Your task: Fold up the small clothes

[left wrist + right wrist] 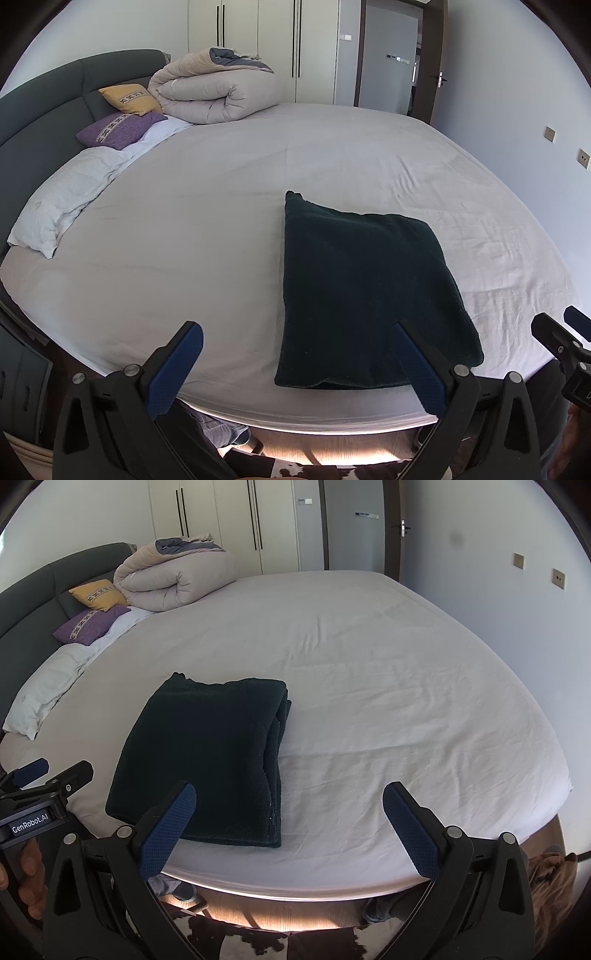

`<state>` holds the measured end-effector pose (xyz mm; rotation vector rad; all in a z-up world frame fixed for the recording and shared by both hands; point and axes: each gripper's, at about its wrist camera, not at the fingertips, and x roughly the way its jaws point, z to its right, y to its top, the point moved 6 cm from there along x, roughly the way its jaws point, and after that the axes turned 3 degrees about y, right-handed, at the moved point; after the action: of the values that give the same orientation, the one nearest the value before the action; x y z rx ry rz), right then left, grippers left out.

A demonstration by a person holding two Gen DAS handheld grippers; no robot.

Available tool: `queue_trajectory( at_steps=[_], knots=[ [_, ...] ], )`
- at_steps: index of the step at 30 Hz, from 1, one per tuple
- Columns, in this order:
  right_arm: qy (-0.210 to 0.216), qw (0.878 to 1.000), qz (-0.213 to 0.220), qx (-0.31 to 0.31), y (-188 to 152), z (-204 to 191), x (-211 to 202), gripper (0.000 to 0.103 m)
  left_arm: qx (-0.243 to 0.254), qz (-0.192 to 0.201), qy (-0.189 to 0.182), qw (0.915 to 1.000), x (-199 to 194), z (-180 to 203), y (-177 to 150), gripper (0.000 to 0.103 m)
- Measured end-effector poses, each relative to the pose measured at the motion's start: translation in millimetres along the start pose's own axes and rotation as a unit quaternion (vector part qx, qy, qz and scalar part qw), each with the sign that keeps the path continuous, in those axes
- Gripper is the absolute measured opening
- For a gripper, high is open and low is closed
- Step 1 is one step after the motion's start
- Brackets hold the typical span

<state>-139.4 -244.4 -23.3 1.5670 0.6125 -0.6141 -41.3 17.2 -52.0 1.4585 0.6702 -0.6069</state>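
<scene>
A dark green garment (365, 291) lies folded into a thick rectangle on the white bed sheet (221, 221), near the front edge. It also shows in the right wrist view (207, 757), with its stacked folded layers at its right side. My left gripper (295, 339) is open and empty, held above the bed's front edge, its right finger over the garment's near corner. My right gripper (288, 801) is open and empty, just right of the garment's near edge. Each gripper shows at the other view's edge: the right gripper (565, 332), the left gripper (48, 771).
A rolled beige duvet (214, 92), a yellow cushion (129, 98), a purple cushion (118, 129) and a white pillow (62, 199) lie along the dark headboard (44, 96) at the far left. Wardrobes and a door stand behind the bed. A wall runs along the right.
</scene>
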Motion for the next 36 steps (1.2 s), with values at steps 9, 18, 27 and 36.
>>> queue_trajectory(
  at_steps=[9,18,27,36],
  knots=[
    [0.003,1.000,-0.006,0.006,-1,1,4,0.103,0.003,-0.005,-0.001,1.0000,3,2,-1,0.103],
    [0.004,1.000,-0.009,0.010,0,0,6,0.103,0.002,-0.005,-0.001,1.0000,2,4,-2,0.103],
    [0.004,1.000,-0.011,0.009,-3,-3,8,0.103,0.000,-0.011,-0.004,0.9999,5,4,-4,0.103],
    [0.005,1.000,-0.013,0.010,-4,-4,11,0.103,-0.001,-0.013,-0.004,0.9999,6,3,-4,0.103]
  ],
)
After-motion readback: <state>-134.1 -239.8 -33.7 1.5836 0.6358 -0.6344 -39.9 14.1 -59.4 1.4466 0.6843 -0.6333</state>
